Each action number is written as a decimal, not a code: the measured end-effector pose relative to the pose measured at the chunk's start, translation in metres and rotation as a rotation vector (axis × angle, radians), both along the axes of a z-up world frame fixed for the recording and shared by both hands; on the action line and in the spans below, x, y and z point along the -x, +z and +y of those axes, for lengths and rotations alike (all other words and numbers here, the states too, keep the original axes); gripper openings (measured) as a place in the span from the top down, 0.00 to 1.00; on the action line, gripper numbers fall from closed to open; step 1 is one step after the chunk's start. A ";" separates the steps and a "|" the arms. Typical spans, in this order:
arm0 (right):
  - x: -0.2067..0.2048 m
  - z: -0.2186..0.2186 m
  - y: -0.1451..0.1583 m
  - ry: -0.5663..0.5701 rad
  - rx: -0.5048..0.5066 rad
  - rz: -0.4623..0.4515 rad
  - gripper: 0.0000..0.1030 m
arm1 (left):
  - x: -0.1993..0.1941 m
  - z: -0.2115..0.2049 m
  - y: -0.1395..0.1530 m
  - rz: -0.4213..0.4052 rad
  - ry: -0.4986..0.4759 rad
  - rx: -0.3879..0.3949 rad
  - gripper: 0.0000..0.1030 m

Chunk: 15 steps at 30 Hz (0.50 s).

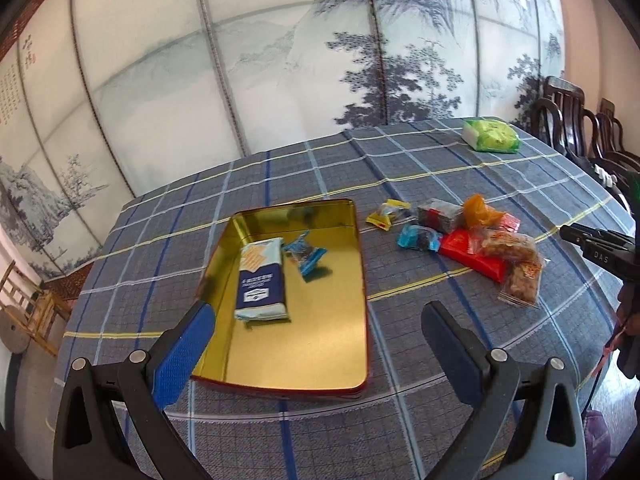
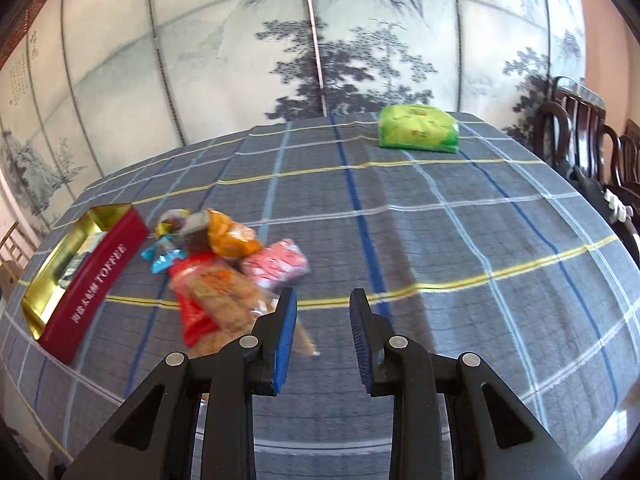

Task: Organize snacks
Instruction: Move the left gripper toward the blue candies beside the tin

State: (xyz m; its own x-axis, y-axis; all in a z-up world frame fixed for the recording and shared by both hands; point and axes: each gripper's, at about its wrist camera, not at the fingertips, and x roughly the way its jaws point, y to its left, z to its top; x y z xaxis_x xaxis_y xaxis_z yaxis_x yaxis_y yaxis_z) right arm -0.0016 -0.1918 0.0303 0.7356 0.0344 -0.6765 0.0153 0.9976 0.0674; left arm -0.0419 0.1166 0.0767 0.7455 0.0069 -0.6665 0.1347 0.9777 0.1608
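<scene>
A gold-lined red toffee tin [image 1: 320,360] lies open on the checked tablecloth; it also shows in the right wrist view [image 2: 100,276]. In it lie a blue-and-white biscuit pack [image 1: 262,280] and a small blue candy [image 1: 306,256]. A heap of snacks [image 1: 472,240] lies to the right of the tin: a yellow candy [image 1: 386,214], a blue candy [image 1: 416,238], a red pack [image 1: 472,254], clear nut bars [image 1: 516,264]. My left gripper [image 1: 316,332] is wide open and empty above the tin's near end. My right gripper [image 2: 324,312] is open and empty, just right of the heap [image 2: 224,276].
A green pack [image 1: 492,136] lies at the table's far side, also in the right wrist view [image 2: 418,132]. Dark wooden chairs [image 1: 580,128] stand at the right. A painted folding screen [image 1: 240,60] stands behind the table. The right gripper's tip [image 1: 596,242] shows at the right edge.
</scene>
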 end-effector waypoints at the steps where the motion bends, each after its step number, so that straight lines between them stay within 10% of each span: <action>1: 0.002 -0.008 -0.002 -0.015 0.002 0.003 0.72 | -0.004 -0.006 0.000 0.014 -0.026 0.008 0.01; 8: 0.007 -0.036 -0.024 -0.040 -0.030 0.028 0.72 | -0.062 -0.036 -0.007 0.226 -0.112 0.229 0.01; 15: 0.007 -0.042 -0.038 -0.011 -0.062 0.016 0.71 | -0.146 -0.059 -0.030 0.410 0.064 0.444 0.03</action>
